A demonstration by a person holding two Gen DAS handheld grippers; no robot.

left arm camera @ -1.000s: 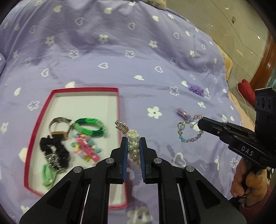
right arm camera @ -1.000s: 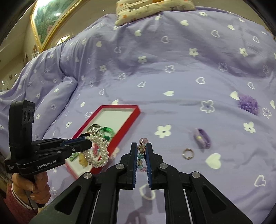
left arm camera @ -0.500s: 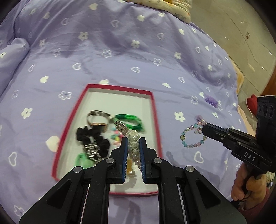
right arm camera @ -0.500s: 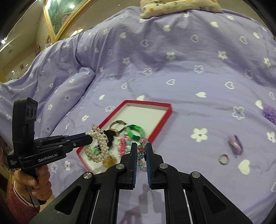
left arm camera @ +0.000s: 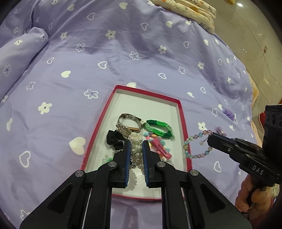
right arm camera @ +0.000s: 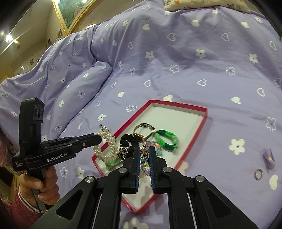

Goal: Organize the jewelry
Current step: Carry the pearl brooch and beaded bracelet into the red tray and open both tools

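Observation:
A red-rimmed white tray [left arm camera: 181,112] [right arm camera: 202,110] lies on the purple bedspread and holds a watch [left arm camera: 128,118], a green braided bracelet [left arm camera: 158,129] [right arm camera: 166,139], a black scrunchie [left arm camera: 112,139] and pink clips. My left gripper [left arm camera: 136,147] [right arm camera: 98,140] is shut on a pearl bracelet [left arm camera: 135,149] [right arm camera: 105,148] above the tray's near half. My right gripper [right arm camera: 145,153] [left arm camera: 210,139] is shut on a pastel glass-bead bracelet [left arm camera: 195,144] [right arm camera: 145,158], held above the tray's right edge.
A small metal ring [right arm camera: 258,174] and a purple bow [right arm camera: 269,157] lie on the bedspread right of the tray. A purple flower piece [left arm camera: 228,112] lies farther right. A patterned pillow [left arm camera: 190,10] is at the bed's far end. Tiled floor lies beyond the right edge.
Both grippers have moved left with their bracelets: the pearl bracelet went from beside the tray to over it, and the bead bracelet from the open bedspread to the tray's right edge.

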